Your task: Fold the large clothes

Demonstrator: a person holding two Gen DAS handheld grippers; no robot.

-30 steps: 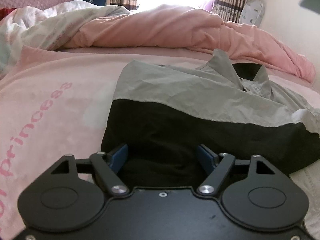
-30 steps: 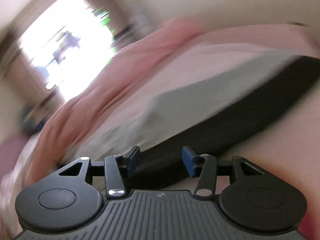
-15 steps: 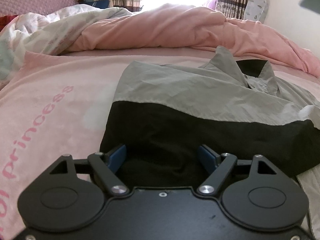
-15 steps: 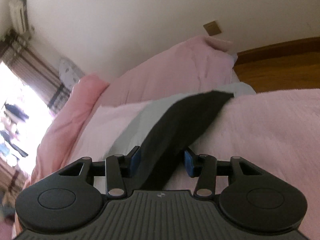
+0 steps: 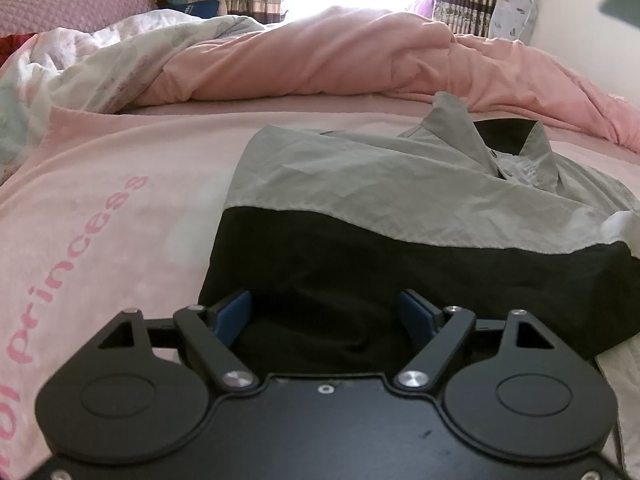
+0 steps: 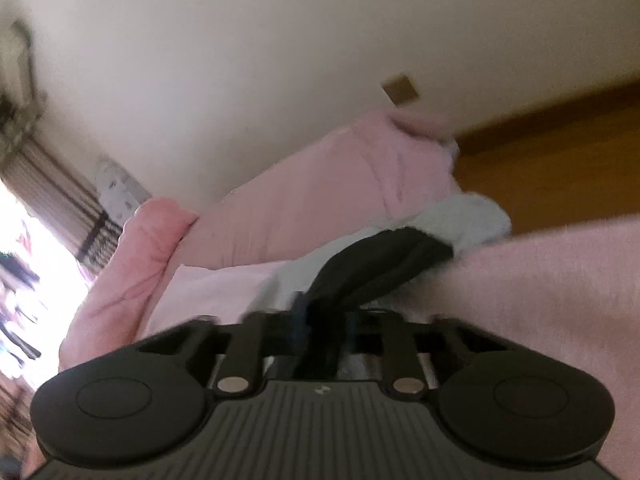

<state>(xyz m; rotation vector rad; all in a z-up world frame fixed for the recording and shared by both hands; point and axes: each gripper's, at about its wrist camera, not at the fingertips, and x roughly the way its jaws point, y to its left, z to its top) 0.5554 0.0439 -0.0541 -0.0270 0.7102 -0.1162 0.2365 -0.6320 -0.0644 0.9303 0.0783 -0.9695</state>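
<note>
A large grey and black shirt (image 5: 380,196) lies crumpled on the bed, collar at the far right, black lower band (image 5: 400,272) nearest me. My left gripper (image 5: 326,312) hovers at that band's near edge, open, its blue pads (image 5: 234,314) wide apart with black cloth lying between them, not pinched. In the right wrist view a black strip of the shirt (image 6: 384,260) with a grey end runs away across the bed. My right gripper (image 6: 322,328) is closing, its jaws drawn nearly together, with that strip's near end pinched between them; the fingertips are blurred.
The shirt rests on a pink blanket (image 5: 100,220) with "princess" lettering. A bunched pink duvet (image 5: 320,64) and a white patterned quilt (image 5: 100,64) lie behind it, with a pillow (image 5: 72,8) at far left. The bed's edge and a wood floor (image 6: 560,160) show at right.
The right gripper's jaws came together on the black strip, which has bunched and lifted. Its view swung from the window toward the wall. The left gripper has not moved.
</note>
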